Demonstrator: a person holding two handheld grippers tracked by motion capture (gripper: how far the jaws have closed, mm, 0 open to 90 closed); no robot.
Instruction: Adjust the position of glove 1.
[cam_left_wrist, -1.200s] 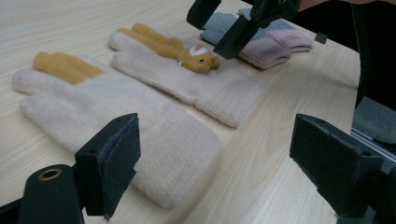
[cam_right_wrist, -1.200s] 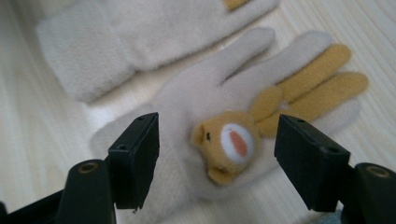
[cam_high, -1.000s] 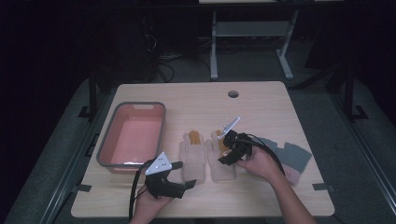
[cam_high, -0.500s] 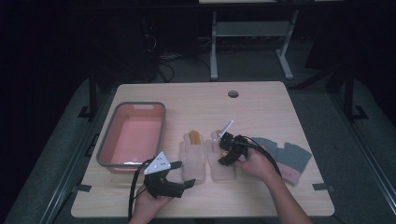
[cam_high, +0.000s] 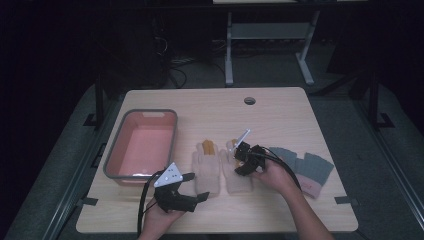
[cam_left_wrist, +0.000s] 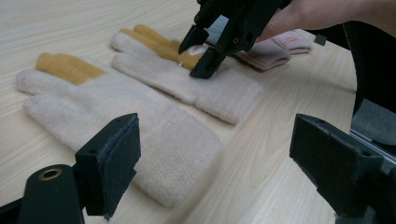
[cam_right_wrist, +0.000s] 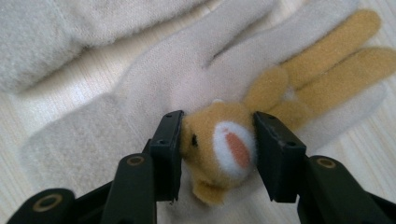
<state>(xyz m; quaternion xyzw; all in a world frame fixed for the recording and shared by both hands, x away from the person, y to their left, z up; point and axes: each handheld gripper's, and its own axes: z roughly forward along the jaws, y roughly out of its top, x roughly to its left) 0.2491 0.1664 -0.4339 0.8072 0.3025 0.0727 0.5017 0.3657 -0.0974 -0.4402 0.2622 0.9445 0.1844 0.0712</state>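
Two cream gloves with tan fingers lie side by side on the wooden table, the left glove (cam_high: 206, 167) (cam_left_wrist: 107, 116) and the right glove (cam_high: 235, 176) (cam_left_wrist: 210, 93) (cam_right_wrist: 154, 93). The right glove bears a tan plush animal face (cam_right_wrist: 224, 144). My right gripper (cam_high: 237, 162) (cam_left_wrist: 198, 53) (cam_right_wrist: 217, 149) points down at it. Its jaws have just been closing, and both pads now touch the sides of the face. My left gripper (cam_high: 199, 186) (cam_left_wrist: 210, 158) rests near the front edge, open, just short of the left glove's cuff.
A pink tub with a grey rim (cam_high: 172, 135) stands at the left of the table. A pair of grey gloves (cam_high: 307, 165) lies right of my right hand, over a pink item (cam_high: 311, 187). A round cable hole (cam_high: 249, 100) sits near the far edge.
The right gripper's jaws have narrowed around the plush face on the right glove, with the hand shifting only slightly. The left gripper has not moved.
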